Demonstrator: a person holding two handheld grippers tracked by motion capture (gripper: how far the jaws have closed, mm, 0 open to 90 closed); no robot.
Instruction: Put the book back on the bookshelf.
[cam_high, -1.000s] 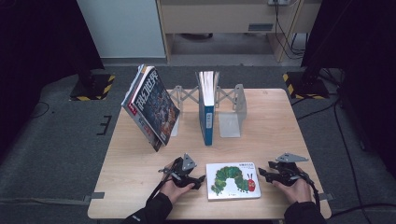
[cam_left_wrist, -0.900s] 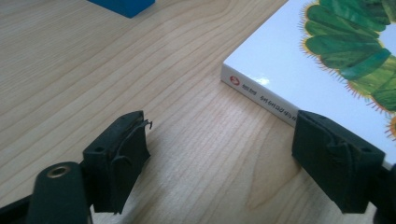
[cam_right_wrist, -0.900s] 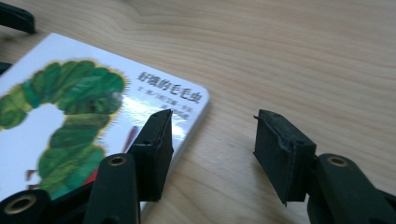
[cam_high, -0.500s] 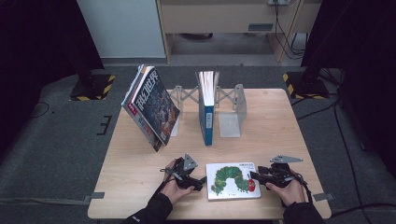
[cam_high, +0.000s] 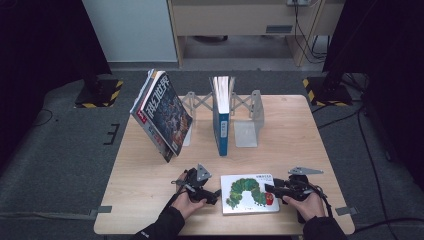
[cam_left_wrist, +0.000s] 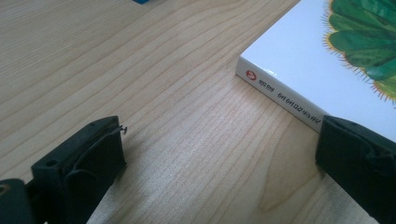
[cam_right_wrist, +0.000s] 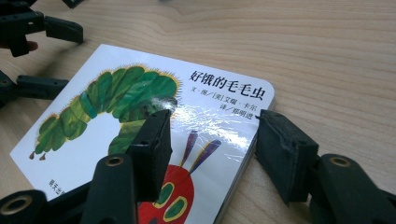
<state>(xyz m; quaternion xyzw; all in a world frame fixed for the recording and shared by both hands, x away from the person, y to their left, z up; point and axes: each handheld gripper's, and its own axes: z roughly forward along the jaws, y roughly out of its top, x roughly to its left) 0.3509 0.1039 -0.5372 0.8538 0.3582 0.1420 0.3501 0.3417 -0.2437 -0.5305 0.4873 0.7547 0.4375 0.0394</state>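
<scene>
Lying flat on the wooden table (cam_high: 150, 195), the caterpillar picture book (cam_high: 249, 193) sits between the 2 claws, white cover up, a green caterpillar with a red head printed across it.

The left gripper (cam_high: 210, 193) rests just beside the book's left edge. In the left gripper view its 2 black jaws stand wide apart, having just been opening, with bare wood between them; the book's white spine (cam_left_wrist: 285, 99) lies ahead and to the right of the claw, its near end right against the right-hand jaw, though I cannot tell whether the 2 touch. Nothing is gripped.

The right gripper (cam_high: 272, 188) reaches in from the book's right edge. In the right gripper view 1 jaw hangs over the glossy cover, above the caterpillar's red head (cam_right_wrist: 173, 196), while the other jaw stands on the table side just off the book's rounded corner (cam_right_wrist: 266, 95). The jaws stand about half open, straddling that edge, and the pads do not press on it as far as the view shows. Beyond the book from this claw, the dark jaws of the left gripper show at the far edge.

Farther away from both claws, a leaning magazine (cam_high: 162, 115) and an upright blue book (cam_high: 221, 117) stand in a metal book rack (cam_high: 247, 117).
</scene>
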